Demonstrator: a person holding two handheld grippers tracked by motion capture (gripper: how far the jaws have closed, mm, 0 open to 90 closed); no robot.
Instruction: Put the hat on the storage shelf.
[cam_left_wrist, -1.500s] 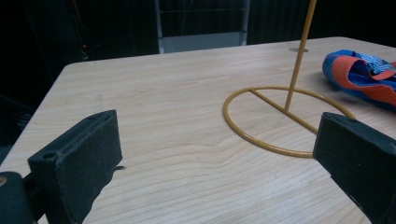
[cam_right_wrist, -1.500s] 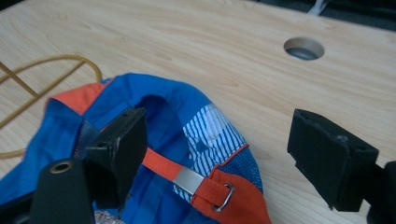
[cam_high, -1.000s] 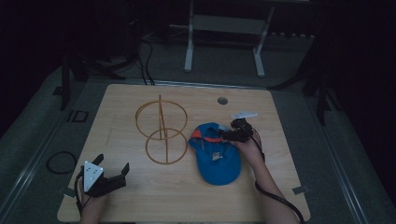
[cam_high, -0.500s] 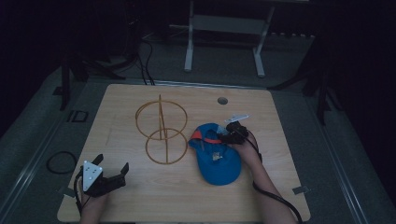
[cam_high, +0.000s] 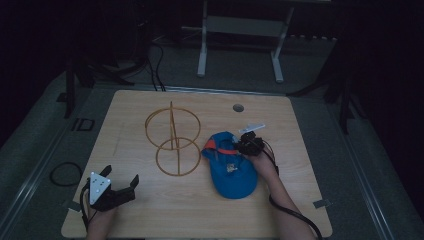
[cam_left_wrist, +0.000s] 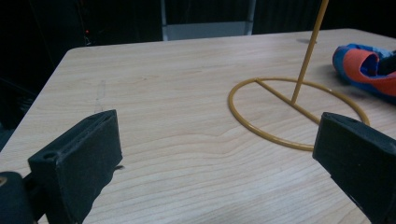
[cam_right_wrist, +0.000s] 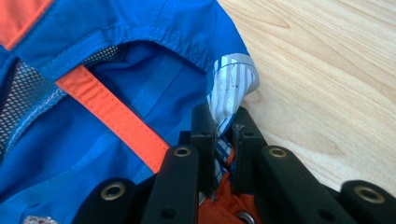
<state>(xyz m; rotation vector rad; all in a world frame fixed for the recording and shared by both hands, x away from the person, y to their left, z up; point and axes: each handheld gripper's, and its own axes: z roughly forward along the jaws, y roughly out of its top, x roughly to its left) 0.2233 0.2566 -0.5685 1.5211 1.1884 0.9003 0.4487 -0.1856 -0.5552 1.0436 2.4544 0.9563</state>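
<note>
At the near left corner of the wooden tabletop (cam_high: 150, 200), the left hand-held gripper (cam_high: 120, 187) rested with its jaws spread wide and nothing between them; in the left gripper view the bare wood showed between its two black jaws. Farther in, right of centre, a blue cap (cam_high: 231, 167) with orange trim lay on the tabletop. The right hand-held gripper (cam_high: 239, 146) sat at the cap's far right edge, its jaws closed tight on a grey striped tab (cam_right_wrist: 229, 88) at the cap's rim, as the right gripper view showed. Just left of the cap stood a yellow wire stand (cam_high: 173, 140), two rings joined by an upright rod. Near the far edge was a small round hole (cam_high: 238, 107).
</note>
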